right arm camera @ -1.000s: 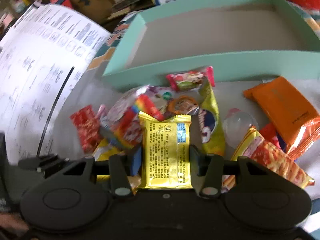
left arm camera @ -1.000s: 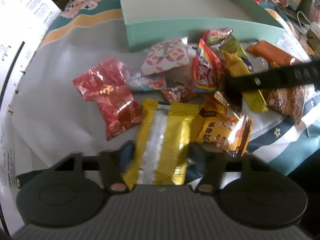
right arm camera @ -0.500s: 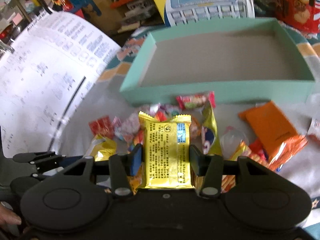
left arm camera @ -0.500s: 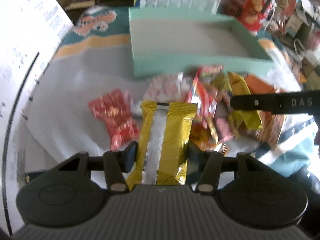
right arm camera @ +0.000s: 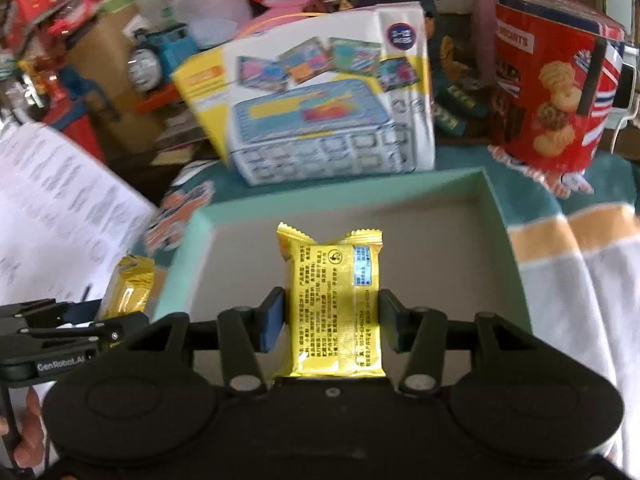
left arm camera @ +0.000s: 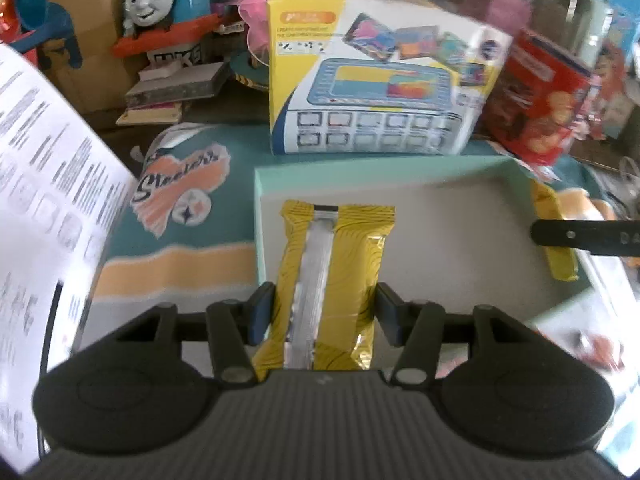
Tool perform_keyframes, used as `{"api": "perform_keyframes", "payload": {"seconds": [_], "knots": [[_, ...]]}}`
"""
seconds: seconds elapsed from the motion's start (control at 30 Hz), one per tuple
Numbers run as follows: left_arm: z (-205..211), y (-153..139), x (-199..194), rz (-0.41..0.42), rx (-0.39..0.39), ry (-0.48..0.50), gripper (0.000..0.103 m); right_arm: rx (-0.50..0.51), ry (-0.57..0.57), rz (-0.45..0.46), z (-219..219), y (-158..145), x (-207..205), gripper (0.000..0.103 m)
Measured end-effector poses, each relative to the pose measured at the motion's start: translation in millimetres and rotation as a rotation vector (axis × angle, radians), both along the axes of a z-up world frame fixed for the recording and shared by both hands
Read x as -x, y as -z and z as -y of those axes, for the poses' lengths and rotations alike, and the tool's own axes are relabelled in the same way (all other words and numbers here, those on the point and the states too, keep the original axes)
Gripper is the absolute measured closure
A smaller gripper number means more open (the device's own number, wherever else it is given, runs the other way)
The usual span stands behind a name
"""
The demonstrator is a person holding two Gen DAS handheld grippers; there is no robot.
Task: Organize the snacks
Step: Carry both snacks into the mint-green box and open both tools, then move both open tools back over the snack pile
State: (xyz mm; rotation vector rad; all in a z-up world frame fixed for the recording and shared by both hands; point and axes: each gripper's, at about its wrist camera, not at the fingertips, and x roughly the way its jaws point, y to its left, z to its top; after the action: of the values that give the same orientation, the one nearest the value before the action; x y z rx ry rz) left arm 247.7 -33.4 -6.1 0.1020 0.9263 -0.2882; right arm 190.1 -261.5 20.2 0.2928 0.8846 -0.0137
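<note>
**Two yellow packets over the teal box**

On the left, the left gripper (left arm camera: 324, 312) has its jaws part closed on a long yellow snack bar (left arm camera: 330, 276) with a silver seam, pads pressed to both sides. The bar hangs above the near-left corner of the empty teal box (left arm camera: 259, 240), close to its left wall. Further right, the right gripper (right arm camera: 332, 320) pinches a squarer yellow snack packet (right arm camera: 334, 300) the same way — jaws part closed, packet upright between them — above the box's middle floor.

To do this step well, I would carry each packet clear of the near wall, lower it toward the floor before letting go, and lay the two side by side rather than stacked.

The box floor is bare, so open room is generous. The edges to watch are the left wall beside the bar and the near rim under both grippers. A toy carton (left arm camera: 380, 76) and a red biscuit tin (right arm camera: 556, 80) stand just behind the far wall — no overshooting there.
</note>
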Motion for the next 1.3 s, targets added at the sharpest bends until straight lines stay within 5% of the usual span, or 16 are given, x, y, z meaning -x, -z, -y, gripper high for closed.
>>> {"api": "perform_keyframes", "payload": {"seconds": [0.27,0.53,0.6,0.7,0.8,1.03,1.3], "knots": [[22.4,44.4,-90.1,-0.085,-0.074,-0.038,0.050,0.040,0.013,-0.103,13.8,47.7,-91.6,0.054],[28.9,76.1,-129.5,-0.152,-0.105,-0.064,0.050,0.066,-0.001,-0.193,19.6,92.0,-143.4,0.054],[30.5,79.7,-133.4,-0.154,-0.127,-0.062,0.039,0.076,-0.007,-0.197,16.2,95.7,-148.8,0.048],[30.6,75.1,-133.5,-0.174,-0.098,-0.048,0.020,0.057,0.015,-0.182,15.7,86.4,-145.4,0.014],[35.0,64.3,-123.8,-0.166,-0.100,-0.043,0.004,0.055,0.009,-0.153,16.9,69.0,-136.9,0.004],[45.0,53.5,-91.9,-0.107,-0.127,-0.036,0.000,0.037,0.023,-0.094,26.0,41.6,-93.6,0.000],[41.7,33.8,-3.0,-0.049,-0.148,-0.006,0.000,0.040,-0.002,-0.020,13.2,18.3,11.6,0.000]]}}
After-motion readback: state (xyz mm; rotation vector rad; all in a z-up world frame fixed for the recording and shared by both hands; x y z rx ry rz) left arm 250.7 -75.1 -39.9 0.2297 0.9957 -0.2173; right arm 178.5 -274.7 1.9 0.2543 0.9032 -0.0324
